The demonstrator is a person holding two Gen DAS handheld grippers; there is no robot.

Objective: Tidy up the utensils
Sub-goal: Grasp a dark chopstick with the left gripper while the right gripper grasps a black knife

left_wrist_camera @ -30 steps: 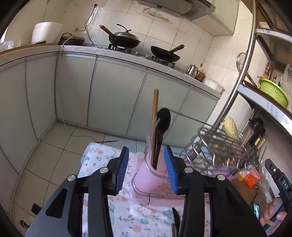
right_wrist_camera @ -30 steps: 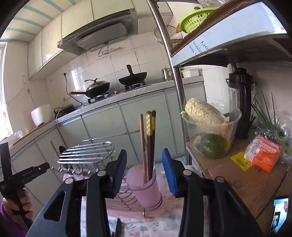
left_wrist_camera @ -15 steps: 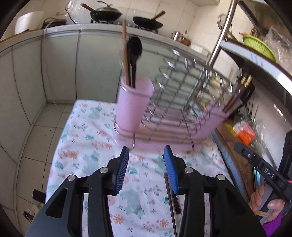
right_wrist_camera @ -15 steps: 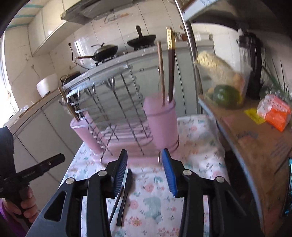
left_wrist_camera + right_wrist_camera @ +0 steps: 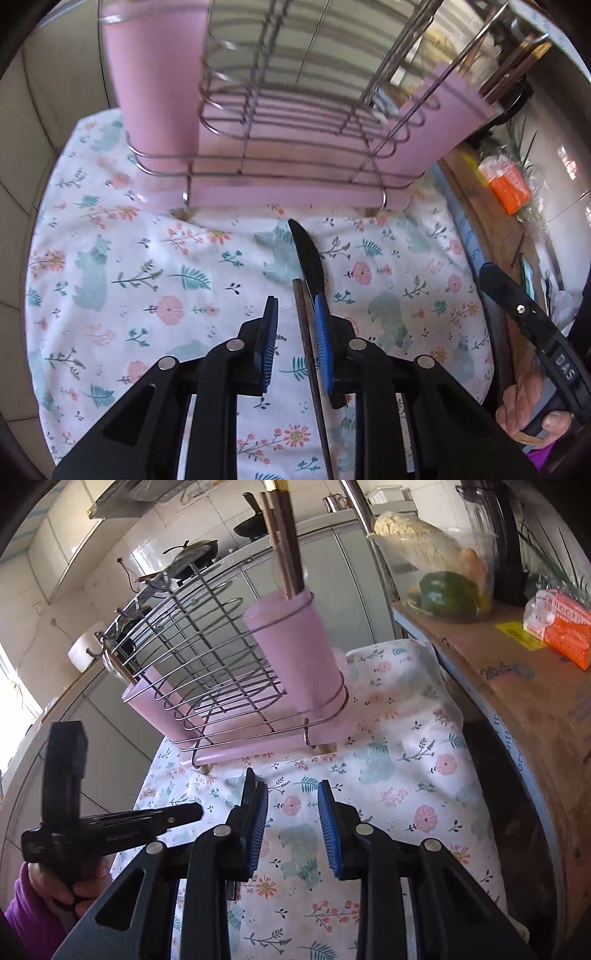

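In the left wrist view a brown chopstick (image 5: pixel 303 325) and a black knife (image 5: pixel 308 258) lie side by side on the floral cloth (image 5: pixel 147 277). My left gripper (image 5: pixel 295 304) hangs low over them, its jaws closing. The chopstick lies between them close to the right pad, the left pad apart from it. The knife's handle is hidden under the right finger. My right gripper (image 5: pixel 291 794) hovers over the cloth (image 5: pixel 406 775) with its jaws closing on nothing. The knife's tip (image 5: pixel 250 780) pokes out behind its left finger. Chopsticks (image 5: pixel 286 542) stand in the pink cup (image 5: pixel 299 657).
A pink tray with a wire dish rack (image 5: pixel 295 184) stands just beyond the utensils, a pink cup (image 5: pixel 159 92) at each end. A cardboard box (image 5: pixel 517 701) with an orange packet (image 5: pixel 557 627) and a tub of vegetables (image 5: pixel 436 565) borders the cloth's right side. A hand (image 5: pixel 524 402) holds the other gripper nearby.
Both grippers came down toward the cloth and tipped downward, so the rack now fills the upper view. Both pairs of jaws narrowed. The chopstick now lies between the left jaws.
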